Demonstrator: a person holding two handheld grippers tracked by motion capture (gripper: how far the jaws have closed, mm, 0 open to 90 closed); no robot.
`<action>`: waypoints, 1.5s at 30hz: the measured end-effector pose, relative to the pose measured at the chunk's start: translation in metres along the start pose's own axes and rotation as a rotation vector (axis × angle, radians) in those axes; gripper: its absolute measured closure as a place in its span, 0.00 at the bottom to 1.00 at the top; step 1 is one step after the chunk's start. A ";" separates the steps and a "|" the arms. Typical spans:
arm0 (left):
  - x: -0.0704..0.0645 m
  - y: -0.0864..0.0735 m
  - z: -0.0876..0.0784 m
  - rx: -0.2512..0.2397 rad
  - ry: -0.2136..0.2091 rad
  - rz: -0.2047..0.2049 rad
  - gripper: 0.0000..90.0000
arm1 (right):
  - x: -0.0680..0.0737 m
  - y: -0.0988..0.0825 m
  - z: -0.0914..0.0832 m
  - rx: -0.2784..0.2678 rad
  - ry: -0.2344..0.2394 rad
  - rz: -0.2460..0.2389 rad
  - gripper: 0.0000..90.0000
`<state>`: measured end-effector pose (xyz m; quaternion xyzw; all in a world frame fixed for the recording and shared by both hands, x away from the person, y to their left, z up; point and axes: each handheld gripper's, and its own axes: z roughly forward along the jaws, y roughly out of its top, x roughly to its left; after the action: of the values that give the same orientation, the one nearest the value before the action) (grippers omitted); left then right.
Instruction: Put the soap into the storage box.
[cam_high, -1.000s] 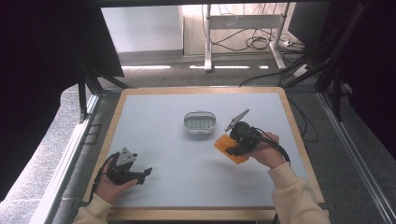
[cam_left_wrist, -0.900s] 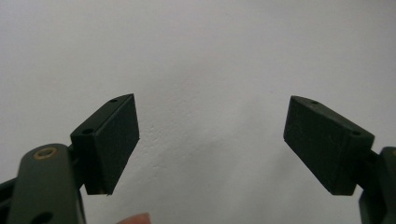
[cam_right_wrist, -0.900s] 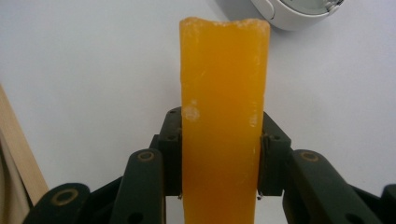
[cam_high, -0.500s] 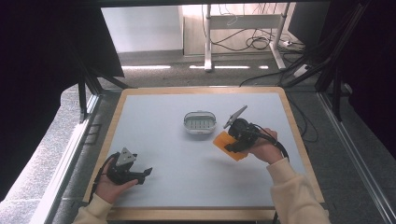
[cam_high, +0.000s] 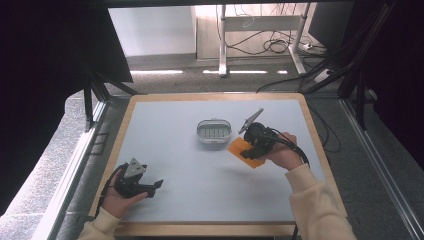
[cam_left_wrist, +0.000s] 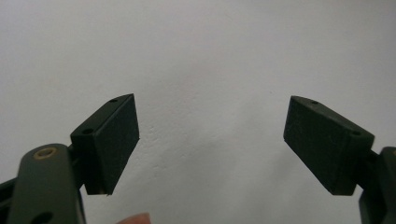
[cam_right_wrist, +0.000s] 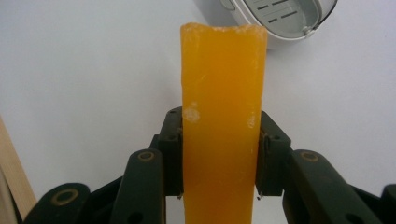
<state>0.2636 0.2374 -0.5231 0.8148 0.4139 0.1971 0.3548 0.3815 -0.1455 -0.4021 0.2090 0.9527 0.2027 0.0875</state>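
Cream sleeves (cam_high: 314, 200) cover both forearms. Each black hand-held gripper (cam_high: 134, 182) carries a grey three-cornered plate (cam_high: 134, 169), square dark pads (cam_left_wrist: 116, 140), brass-ringed pivots and a black cable.

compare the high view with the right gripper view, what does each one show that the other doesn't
High view alone: the left gripper open and idle near the table's front left, plus the floor and cables beyond the table. Right gripper view alone: both pads pressed flat against the orange bar's sides, and the slots in the soap dish's insert. Both: the right gripper shut on the orange bar, with the white soap dish just beyond it.
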 end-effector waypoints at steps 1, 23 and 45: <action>0.000 0.000 0.000 0.000 0.000 0.000 0.20 | -0.001 0.001 0.000 0.003 0.000 -0.003 0.69; 0.001 0.000 0.000 0.004 -0.001 -0.003 0.20 | -0.024 0.028 0.009 0.023 -0.012 -0.022 0.69; 0.002 0.000 -0.001 0.001 -0.001 -0.004 0.20 | -0.033 0.051 0.017 0.036 0.003 -0.048 0.69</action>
<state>0.2639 0.2399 -0.5226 0.8143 0.4154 0.1958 0.3549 0.4337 -0.1117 -0.3933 0.1874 0.9611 0.1835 0.0870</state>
